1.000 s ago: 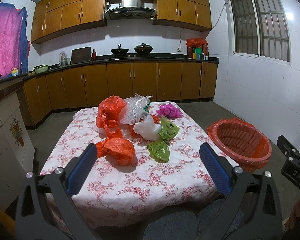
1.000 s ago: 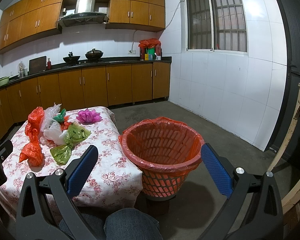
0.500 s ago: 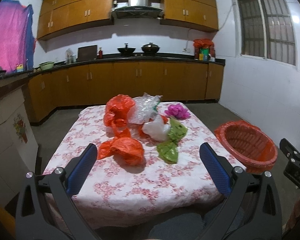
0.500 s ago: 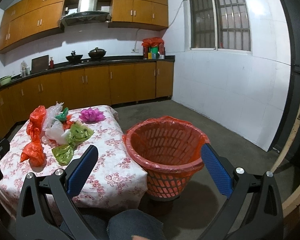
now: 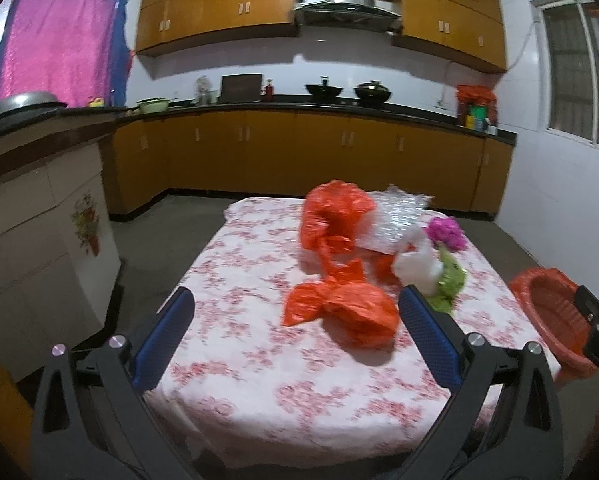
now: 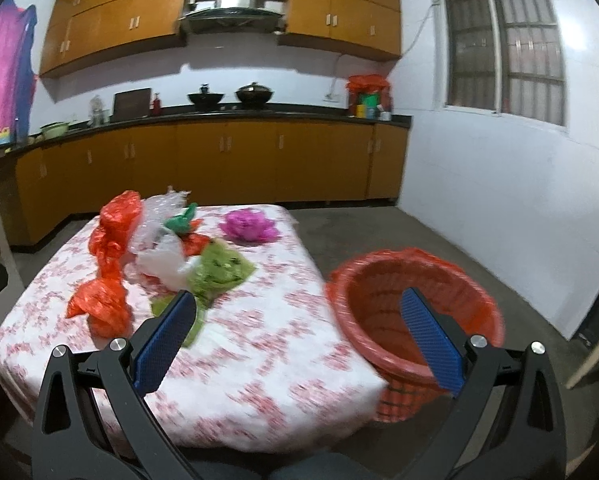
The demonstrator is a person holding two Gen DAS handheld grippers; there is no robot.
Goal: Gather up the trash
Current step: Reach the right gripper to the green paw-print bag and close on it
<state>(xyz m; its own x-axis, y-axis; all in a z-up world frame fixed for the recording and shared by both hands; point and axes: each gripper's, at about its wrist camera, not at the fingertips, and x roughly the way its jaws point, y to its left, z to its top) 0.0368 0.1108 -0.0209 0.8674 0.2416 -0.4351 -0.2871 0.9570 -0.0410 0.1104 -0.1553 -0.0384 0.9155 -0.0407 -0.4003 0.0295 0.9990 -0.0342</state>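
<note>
Both views are dim indoor shots with strong fisheye bending and black vignetted corners. Motion blur smears the tablecloth [image 5: 259, 272] ahead of the left gripper [image 5: 295, 336] and the basket [image 6: 415, 312] behind the right gripper [image 6: 297, 334]. Soft shadows lie under the wall cabinets [image 6: 139, 20] far beyond the fingers.

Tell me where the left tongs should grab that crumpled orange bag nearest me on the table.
Grip the orange bag at the pinched waist between its flat tail and the puffed lump, coming down from above with the open left tongs. The waist is the narrowest part, so the fingers should close around it; the lump looks too wide and slippery. The basket waits beside the table, on the right.
</note>
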